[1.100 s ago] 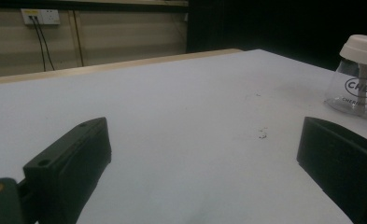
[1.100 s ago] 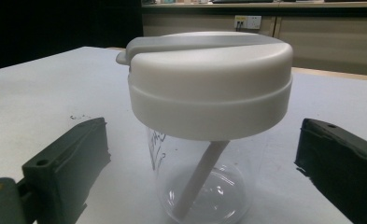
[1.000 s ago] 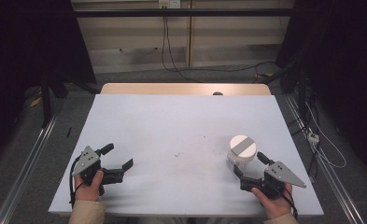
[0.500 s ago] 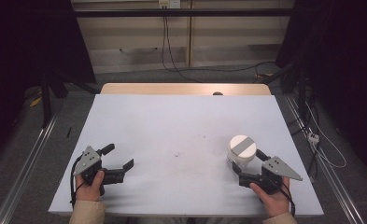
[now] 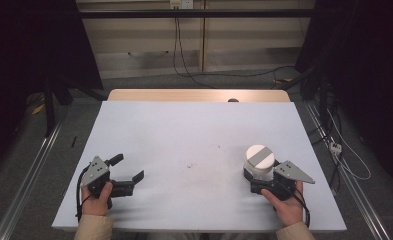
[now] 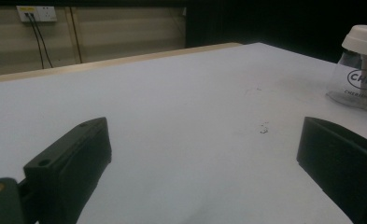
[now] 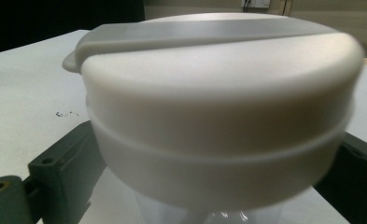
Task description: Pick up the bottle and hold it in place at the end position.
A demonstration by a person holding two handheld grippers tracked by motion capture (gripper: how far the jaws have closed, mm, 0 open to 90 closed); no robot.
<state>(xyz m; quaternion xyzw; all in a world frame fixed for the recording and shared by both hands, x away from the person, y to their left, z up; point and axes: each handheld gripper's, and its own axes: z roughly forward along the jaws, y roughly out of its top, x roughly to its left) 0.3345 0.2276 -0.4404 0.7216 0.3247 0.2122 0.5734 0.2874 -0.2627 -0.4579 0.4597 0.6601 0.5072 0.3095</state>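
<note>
Sits near the table's (image 5: 194, 135) right front: clear chopper jar (image 5: 259, 162) with white lid. Straddled low by right gripper (image 5: 256, 181); contact impossible to tell. Left gripper (image 5: 130, 173) spread wide, empty, well apart.

table top (image 5: 184, 135): matt pale sheet, smooth, a few small dark smudges
table edge (image 5: 194, 95): bare light wood, matt
container lid (image 7: 218, 93): white plastic, smooth, soft sheen, grey plastic band across the top
container body (image 6: 354, 84): clear glossy plastic, dark printed lettering
left hand-held gripper (image 5: 129, 172): matt black plastic jaws, grey metal-looking plate on top
</note>
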